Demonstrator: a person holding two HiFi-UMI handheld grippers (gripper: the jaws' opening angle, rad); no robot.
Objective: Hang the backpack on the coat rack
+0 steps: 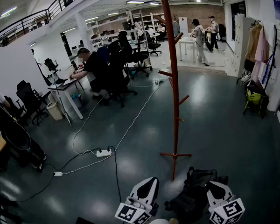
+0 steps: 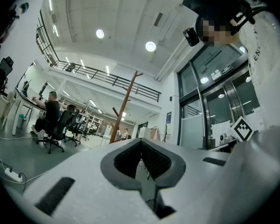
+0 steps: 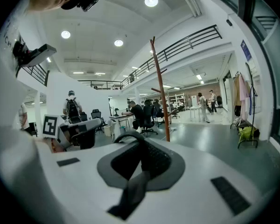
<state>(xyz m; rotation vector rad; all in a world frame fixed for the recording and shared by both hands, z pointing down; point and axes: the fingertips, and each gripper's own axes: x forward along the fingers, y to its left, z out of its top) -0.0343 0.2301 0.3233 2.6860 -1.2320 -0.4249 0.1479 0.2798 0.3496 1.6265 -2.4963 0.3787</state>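
The coat rack (image 1: 173,78) is a tall red-brown pole with short pegs, standing on a cross foot on the dark floor ahead of me. It also shows as the coat rack (image 2: 123,111) in the left gripper view and the coat rack (image 3: 159,92) in the right gripper view. The black backpack (image 1: 191,197) sits low at the bottom edge between my two grippers. My right gripper (image 1: 214,186) is shut on a black backpack strap (image 3: 130,192) that loops over its jaws. My left gripper (image 1: 149,182) is beside the backpack, jaws together with nothing between them (image 2: 147,190).
A white power strip (image 1: 103,152) and cables lie on the floor to the left. People sit at desks (image 1: 65,87) with office chairs (image 1: 119,73) at the back left. Garments (image 1: 256,50) and a yellow-green bag (image 1: 253,98) are by the right wall.
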